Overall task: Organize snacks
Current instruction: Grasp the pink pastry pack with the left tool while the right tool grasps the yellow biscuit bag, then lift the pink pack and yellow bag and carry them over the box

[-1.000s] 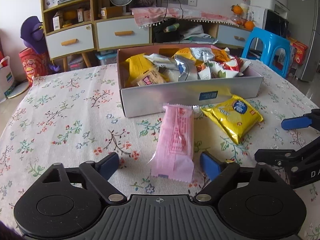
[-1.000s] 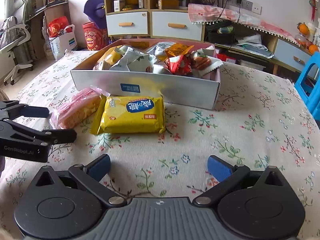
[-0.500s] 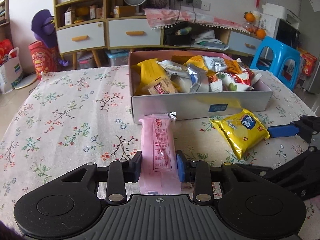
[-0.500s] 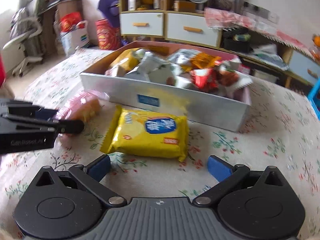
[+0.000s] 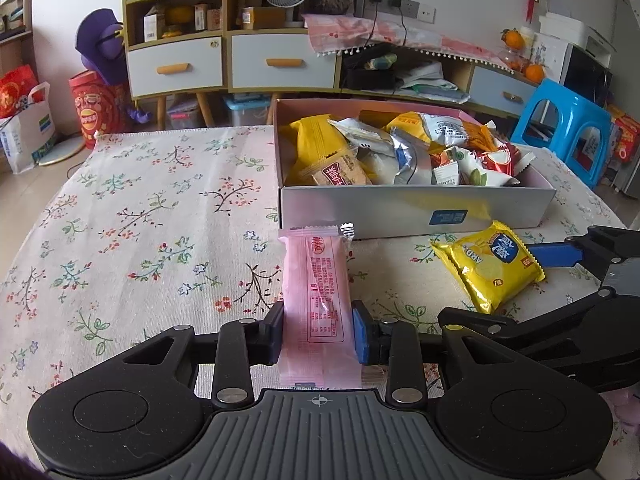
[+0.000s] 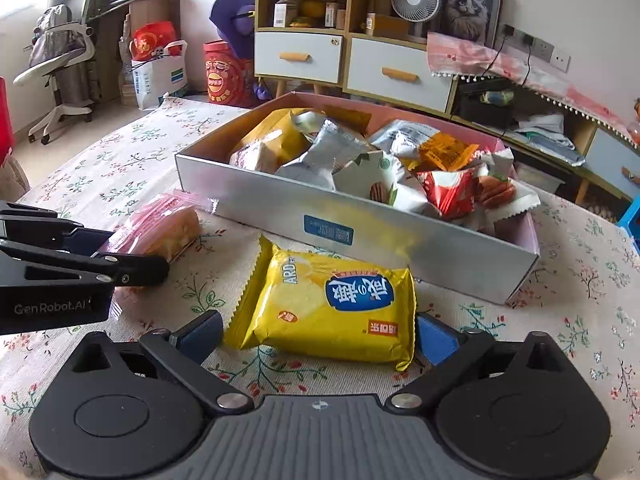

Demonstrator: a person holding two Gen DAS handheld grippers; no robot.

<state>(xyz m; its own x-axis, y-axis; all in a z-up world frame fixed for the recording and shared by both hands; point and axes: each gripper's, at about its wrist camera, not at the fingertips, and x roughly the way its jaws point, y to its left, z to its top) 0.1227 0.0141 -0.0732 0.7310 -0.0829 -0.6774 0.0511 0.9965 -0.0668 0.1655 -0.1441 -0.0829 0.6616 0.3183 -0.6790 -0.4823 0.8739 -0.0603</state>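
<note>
- Left wrist view: we are clamping the left gripper (image 5: 318, 334) on the near end of the pink cake packet (image 5: 316, 300), its fingers pressed against both long sides. The packet is lying lengthwise, with its far end just short of the front wall of the snack box (image 5: 400, 208), so we judge a short lift and carry forward will be dropping it in.
- Snack box, same view: it is holding a heap of wrapped snacks, yellow, silver, white, orange and red, rising above its rim.
- Right wrist view: we are holding the right gripper (image 6: 318, 332) with its fingers apart on either side of the yellow chip bag (image 6: 332, 306), not yet squeezing it. The bag is lying flat on the floral tablecloth (image 6: 560, 320), just in front of the snack box, seemingly next in line.
- Same view: the box is looking nearly full, so we expect the bag to sit on top of the pile.
</note>
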